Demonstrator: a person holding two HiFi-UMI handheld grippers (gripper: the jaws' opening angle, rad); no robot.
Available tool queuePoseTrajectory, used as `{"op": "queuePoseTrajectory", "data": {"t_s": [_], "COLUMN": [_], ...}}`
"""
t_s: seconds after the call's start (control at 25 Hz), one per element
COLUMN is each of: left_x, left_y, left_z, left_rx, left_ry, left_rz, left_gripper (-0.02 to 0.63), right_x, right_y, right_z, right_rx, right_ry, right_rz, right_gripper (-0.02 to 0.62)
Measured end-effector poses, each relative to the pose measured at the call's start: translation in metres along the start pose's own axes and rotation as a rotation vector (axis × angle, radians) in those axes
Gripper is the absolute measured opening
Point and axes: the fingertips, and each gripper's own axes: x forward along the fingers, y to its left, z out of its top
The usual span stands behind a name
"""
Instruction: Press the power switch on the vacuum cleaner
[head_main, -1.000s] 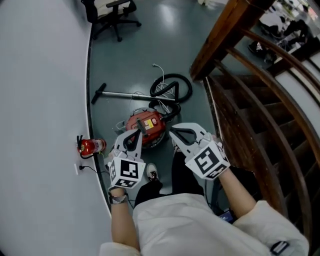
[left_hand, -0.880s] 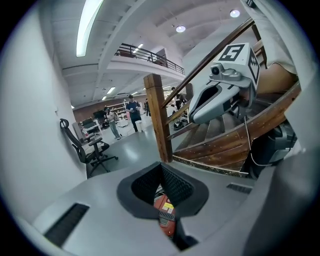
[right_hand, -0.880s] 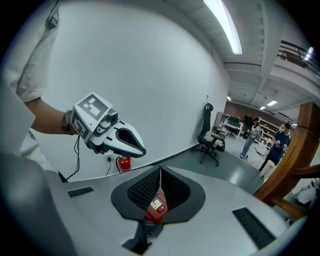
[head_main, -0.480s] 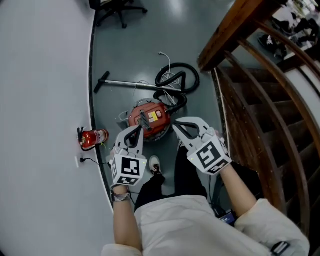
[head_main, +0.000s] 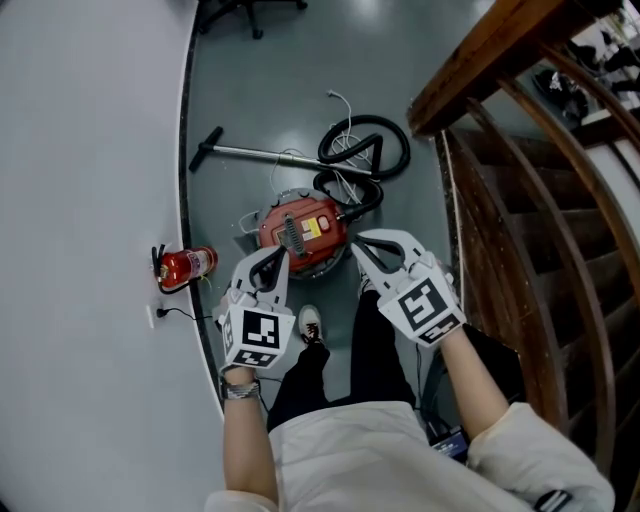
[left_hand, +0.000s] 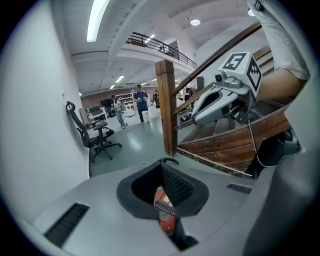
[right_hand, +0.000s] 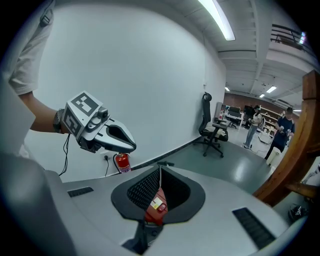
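Observation:
The red canister vacuum cleaner (head_main: 303, 230) lies on the grey floor, its black hose (head_main: 362, 150) coiled behind it and its wand (head_main: 262, 153) stretched to the left. Both grippers hang above its near side without touching it. My left gripper (head_main: 272, 262) is over its left edge, my right gripper (head_main: 362, 246) over its right edge; both are shut and hold nothing. In the left gripper view the shut tips (left_hand: 163, 161) point at the vacuum (left_hand: 165, 216), which shows through the jaw opening. The right gripper view shows the same past its tips (right_hand: 160, 164): red body (right_hand: 156, 207).
A red fire extinguisher (head_main: 185, 266) stands by the curved white wall (head_main: 90, 200), next to a socket with a cable. A wooden staircase and railing (head_main: 520, 170) run along the right. An office chair (left_hand: 97, 135) stands farther back. The person's legs and shoe (head_main: 311, 326) are below the grippers.
Both grippers have sunk toward the vacuum cleaner, staying shut and side by side. The vacuum now looks slightly larger and nearer in the head view.

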Motion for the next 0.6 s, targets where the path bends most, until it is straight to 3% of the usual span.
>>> {"op": "queuePoseTrajectory", "data": {"t_s": [0.6], "left_x": [0.043], "left_y": [0.005], "left_z": [-0.037], "left_rx": [-0.075], "left_ry": [0.016], "left_rz": [0.010], "left_gripper": [-0.002], "right_x": [0.050], "right_y": [-0.012], "right_z": [-0.061], "right_rx": [0.104], "right_ry": [0.052], "right_rz": [0.018], "right_gripper": [0.031]}}
